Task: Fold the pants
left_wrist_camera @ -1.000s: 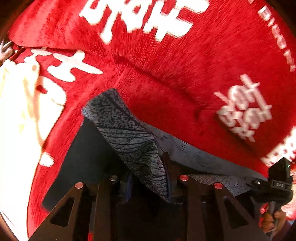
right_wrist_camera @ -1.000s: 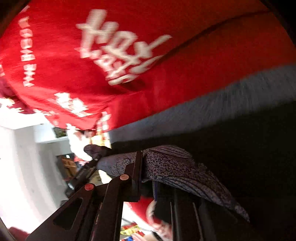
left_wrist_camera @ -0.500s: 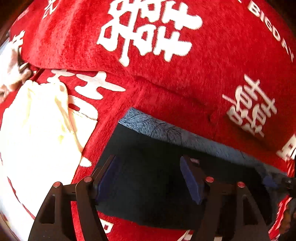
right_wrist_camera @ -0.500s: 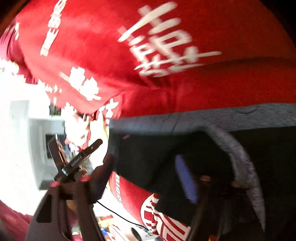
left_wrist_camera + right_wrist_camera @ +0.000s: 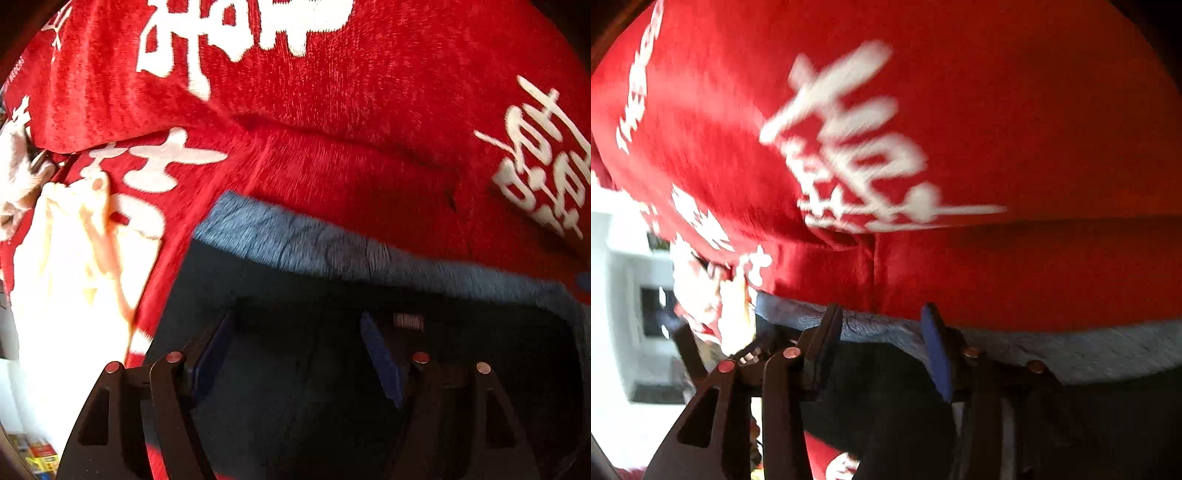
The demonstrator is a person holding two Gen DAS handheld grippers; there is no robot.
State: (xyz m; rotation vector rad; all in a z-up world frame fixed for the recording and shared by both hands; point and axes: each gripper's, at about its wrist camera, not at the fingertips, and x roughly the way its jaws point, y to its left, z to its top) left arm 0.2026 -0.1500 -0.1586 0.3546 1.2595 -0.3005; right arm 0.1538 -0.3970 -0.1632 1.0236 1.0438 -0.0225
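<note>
The dark navy pants (image 5: 314, 398) lie flat on a red cloth with white characters (image 5: 332, 166). A grey-blue band (image 5: 332, 251) runs along their far edge. My left gripper (image 5: 295, 354) is open just above the pants, its blue pads (image 5: 380, 362) apart and holding nothing. In the right wrist view the pants (image 5: 886, 406) fill the lower part, with the grey-blue band (image 5: 1071, 350) along the far edge. My right gripper (image 5: 882, 347) is open over that edge, empty.
A cream-white garment (image 5: 74, 277) lies on the red cloth to the left of the pants. In the right wrist view the other gripper (image 5: 701, 354) shows at the left, with a bright white room (image 5: 613, 332) beyond the cloth's edge.
Both grippers held a patterned grey fold of the pants a second ago, then opened and let it go. The pants now lie flat. Both grippers have moved closer over them.
</note>
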